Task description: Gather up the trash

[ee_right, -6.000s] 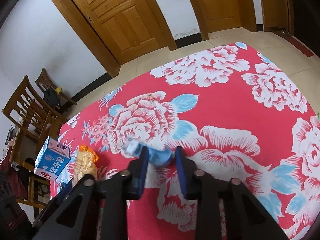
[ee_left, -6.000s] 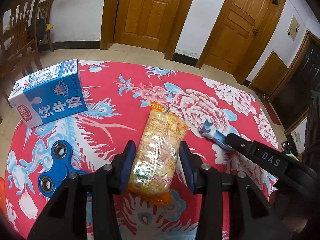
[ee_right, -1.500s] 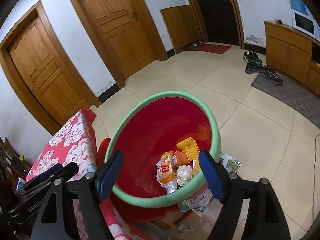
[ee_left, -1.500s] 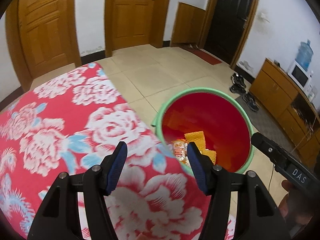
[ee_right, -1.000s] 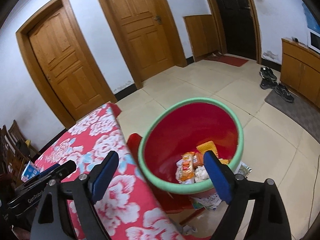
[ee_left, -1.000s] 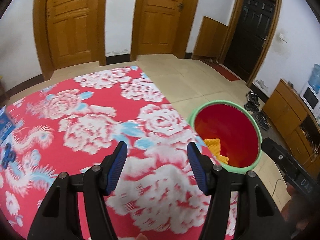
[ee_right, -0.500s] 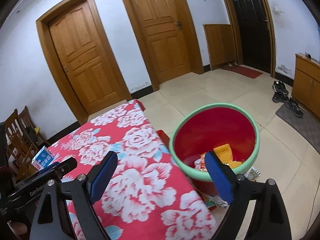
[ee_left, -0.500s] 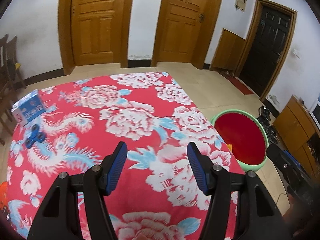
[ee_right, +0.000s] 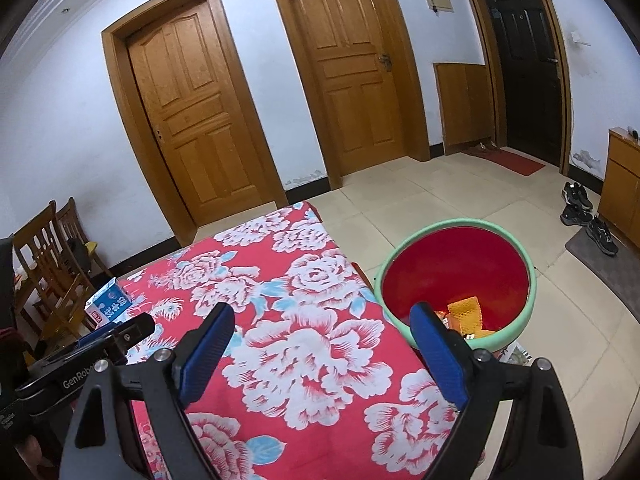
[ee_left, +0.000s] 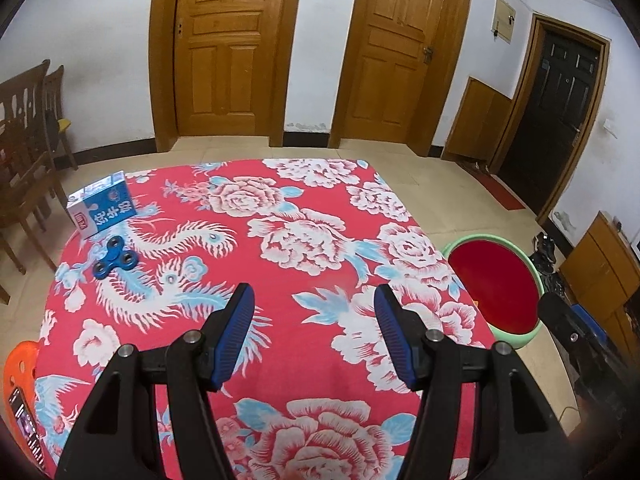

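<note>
**Tech A:** Left wrist view, scanned left to right: what lay on the desk [ee_left: 320, 208], and why there?

**Tech B:** An orange plastic item [ee_left: 20, 364] sat at the near-left edge. Farther back stood a blue-and-white milk carton [ee_left: 102, 210], a rigid paperboard box lying on its broad face. Just beside it was a blue fidget spinner [ee_left: 116, 262], three-lobed with metal bearings. Both rested flat on the red floral cloth, a smooth printed fabric, within easy reach of the left tool [ee_left: 312, 320].

**Tech A:** State of that tool?

**Tech B:** Jaws stood moderately wide, nothing between the ribbed blue pads [ee_left: 234, 340]. It pointed down at bare cloth, well apart from the carton.

**Tech A:** And the right wrist view?

**Tech B:** The carton [ee_right: 108, 306] appeared far left. The right tool [ee_right: 320, 348] was spread very wide and empty. At right, the trash bin [ee_right: 456, 226], a round red tub with a pale green rim, stood on the tiled floor just beside the desk edge, presumably so items drop in directly. Wrappers lay in its bottom.

**Tech A:** Remaining work?

**Tech B:** Judged by appearance, the carton is the likely next pickup.
</note>
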{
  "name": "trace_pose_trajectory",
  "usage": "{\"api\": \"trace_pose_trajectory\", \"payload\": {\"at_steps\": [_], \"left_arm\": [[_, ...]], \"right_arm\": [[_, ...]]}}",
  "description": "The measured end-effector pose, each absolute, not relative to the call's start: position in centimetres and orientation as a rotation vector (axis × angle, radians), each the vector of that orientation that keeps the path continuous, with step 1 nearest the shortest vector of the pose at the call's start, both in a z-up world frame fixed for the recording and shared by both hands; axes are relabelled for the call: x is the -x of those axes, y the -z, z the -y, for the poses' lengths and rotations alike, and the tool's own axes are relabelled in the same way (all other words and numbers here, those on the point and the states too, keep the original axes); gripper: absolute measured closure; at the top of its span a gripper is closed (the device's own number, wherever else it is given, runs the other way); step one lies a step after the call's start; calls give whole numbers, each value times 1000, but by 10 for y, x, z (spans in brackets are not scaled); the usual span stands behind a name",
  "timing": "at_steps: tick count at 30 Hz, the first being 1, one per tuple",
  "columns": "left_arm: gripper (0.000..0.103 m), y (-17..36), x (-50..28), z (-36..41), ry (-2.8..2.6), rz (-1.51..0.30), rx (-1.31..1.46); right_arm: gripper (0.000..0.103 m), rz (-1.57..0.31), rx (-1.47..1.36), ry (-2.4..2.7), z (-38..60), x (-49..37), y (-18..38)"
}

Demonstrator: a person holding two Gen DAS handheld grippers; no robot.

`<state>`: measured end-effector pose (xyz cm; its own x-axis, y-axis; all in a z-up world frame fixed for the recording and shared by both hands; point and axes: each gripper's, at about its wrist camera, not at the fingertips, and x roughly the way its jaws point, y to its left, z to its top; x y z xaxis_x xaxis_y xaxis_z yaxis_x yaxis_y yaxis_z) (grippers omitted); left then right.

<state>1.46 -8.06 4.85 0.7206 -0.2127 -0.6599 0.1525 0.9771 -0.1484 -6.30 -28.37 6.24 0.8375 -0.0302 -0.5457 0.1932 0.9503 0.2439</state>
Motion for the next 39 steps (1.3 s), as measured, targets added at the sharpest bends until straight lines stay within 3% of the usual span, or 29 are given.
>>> {"api": "trace_pose_trajectory", "payload": {"at_steps": [39], "left_arm": [[41, -53, -9, 67, 141, -726, 101]], "right_arm": [[12, -566, -294, 101, 278, 66, -66]]}}
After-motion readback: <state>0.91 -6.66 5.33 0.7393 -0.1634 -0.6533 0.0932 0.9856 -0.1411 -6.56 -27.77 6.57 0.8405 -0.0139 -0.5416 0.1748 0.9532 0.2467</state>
